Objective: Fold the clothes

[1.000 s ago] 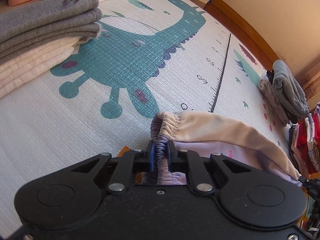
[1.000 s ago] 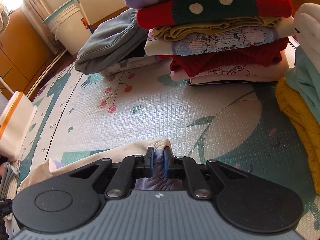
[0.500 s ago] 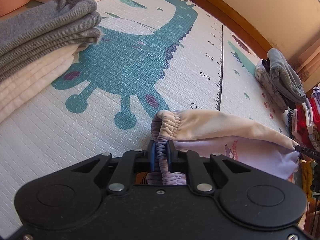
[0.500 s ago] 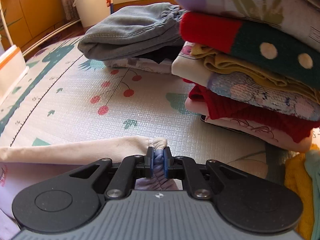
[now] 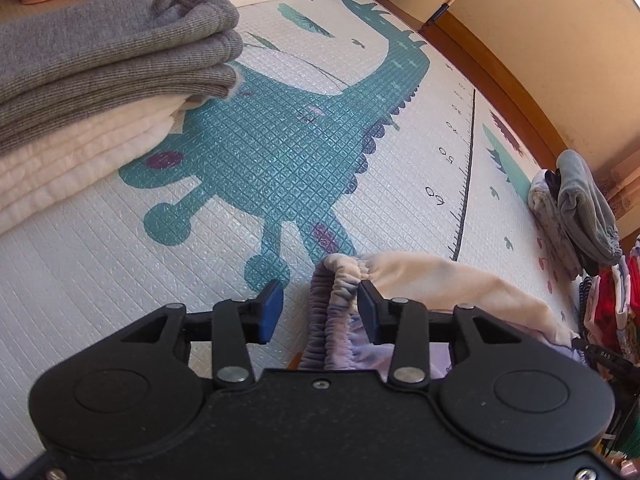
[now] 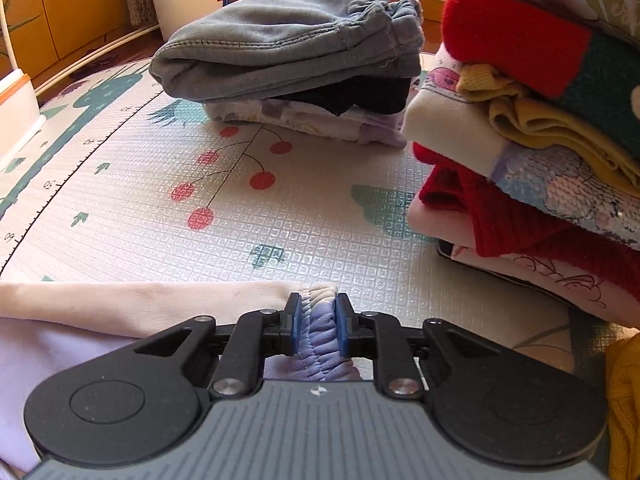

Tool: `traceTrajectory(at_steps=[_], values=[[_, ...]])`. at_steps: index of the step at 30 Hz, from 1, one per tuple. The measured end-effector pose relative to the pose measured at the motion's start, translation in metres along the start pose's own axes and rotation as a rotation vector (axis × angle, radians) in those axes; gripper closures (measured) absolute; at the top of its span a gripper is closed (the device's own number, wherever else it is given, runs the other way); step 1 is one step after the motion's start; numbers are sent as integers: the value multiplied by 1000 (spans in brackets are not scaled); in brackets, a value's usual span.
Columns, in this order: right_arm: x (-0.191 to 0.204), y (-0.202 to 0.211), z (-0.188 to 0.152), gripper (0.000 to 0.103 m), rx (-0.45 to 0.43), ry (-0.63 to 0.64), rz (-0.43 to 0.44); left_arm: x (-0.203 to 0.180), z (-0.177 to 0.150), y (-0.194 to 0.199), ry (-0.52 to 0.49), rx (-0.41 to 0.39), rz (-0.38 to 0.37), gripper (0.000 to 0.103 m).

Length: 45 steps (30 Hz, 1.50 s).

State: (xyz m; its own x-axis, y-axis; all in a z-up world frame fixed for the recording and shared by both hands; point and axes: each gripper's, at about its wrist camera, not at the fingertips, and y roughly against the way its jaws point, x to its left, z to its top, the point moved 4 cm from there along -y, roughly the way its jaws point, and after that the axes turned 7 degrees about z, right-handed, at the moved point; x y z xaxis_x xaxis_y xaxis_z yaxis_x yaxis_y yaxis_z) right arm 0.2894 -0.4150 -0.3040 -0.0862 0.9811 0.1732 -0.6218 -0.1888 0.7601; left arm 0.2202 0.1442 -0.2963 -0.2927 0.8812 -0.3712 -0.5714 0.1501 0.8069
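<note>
Left tongs (image 5: 318, 312) open wide; pants (image 5: 432, 280) waistband lying slack between the pads, touching the right pad (image 5: 368, 312), clear of the left one. Right tongs (image 6: 316, 322) closed on the gathered lilac waistband at the pants (image 6: 120, 312) other end. Pants stretched across the near mat (image 5: 120, 280), cream side up, lilac below. Grey and white folded stack (image 5: 100, 80) far left. Grey folded pile (image 6: 288, 48) far centre in right view, tall mixed stack (image 6: 540, 140) at right, cherry print on mat (image 6: 320, 208) between.
</note>
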Motion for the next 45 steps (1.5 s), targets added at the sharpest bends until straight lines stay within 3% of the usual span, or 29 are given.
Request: traceTrajectory(at_steps=[1,2,10,12,14,15,18,22,24,27,30,32,36,39,43,45], values=[[0,-1,0,83,8,5,5,-2,0,-2,-3,1,-2,71],[0,-2,-1,83,8,4,7,-3,0,-3,-2,0,2,89],[2,-7,3,87,-23,30,-70,-7,2,-8,3,4,34,89],[4,-9,3,81,-22,51,-82,-13,3,-3,-44,-19,75,83],[7,-5,4,79,-19,59,-78,-21,5,5,-107,-82,151,52],[9,-1,4,76,-31,72,-83,-25,6,14,-139,-149,196,52],[18,15,4,73,-80,127,-116,-37,8,31,-177,-257,228,52],[36,28,-1,73,-134,217,-159,-73,-1,29,-295,-228,105,55],[47,26,-7,75,-126,251,-82,-90,-7,13,-357,-184,104,57],[56,12,-22,76,-36,325,-13,-100,-12,-18,-393,-95,159,58],[30,9,-28,73,-46,166,8,-103,-14,-36,-460,-39,216,58],[24,10,-27,73,-47,142,23,-105,-12,-32,-475,-61,229,59],[38,12,-21,72,-52,207,70,-120,-14,-21,-442,-101,106,61],[70,4,-12,72,-51,289,148,-143,-19,-26,-477,-103,49,70],[127,-13,-2,73,-11,365,270,-164,-24,-42,-481,-80,8,72],[145,-25,0,75,12,353,294,-168,-23,-55,-468,-48,36,72]])
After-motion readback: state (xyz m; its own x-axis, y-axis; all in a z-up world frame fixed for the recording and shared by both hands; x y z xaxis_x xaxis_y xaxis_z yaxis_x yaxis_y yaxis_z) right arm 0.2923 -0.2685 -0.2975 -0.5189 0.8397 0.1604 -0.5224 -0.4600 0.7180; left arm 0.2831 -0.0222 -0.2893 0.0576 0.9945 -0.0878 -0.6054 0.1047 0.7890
